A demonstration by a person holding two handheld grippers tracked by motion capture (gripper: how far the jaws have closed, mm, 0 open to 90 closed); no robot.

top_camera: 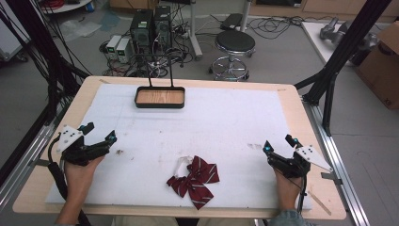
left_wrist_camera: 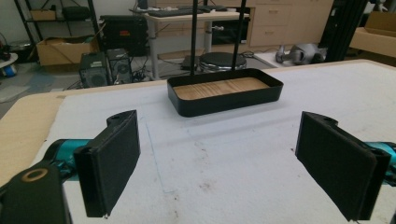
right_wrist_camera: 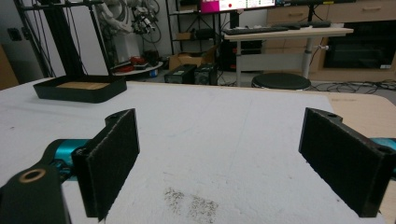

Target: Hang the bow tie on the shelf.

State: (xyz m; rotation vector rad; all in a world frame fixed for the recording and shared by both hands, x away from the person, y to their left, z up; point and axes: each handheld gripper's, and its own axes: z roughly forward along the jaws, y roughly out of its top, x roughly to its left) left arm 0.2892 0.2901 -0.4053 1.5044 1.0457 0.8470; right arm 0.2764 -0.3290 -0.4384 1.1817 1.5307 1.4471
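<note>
The dark red striped bow tie (top_camera: 195, 180) lies flat on the white mat (top_camera: 226, 117) at lower centre of the high view, untouched, between the two grippers and well apart from both. The left gripper (top_camera: 99, 135) rests at the lower left of that frame, jaws spread wide with nothing between them. The right gripper (top_camera: 277, 144) sits at the lower right, jaws likewise wide and empty. A black tray (top_camera: 160, 98) with a wooden floor stands at upper centre of the mat.
</note>
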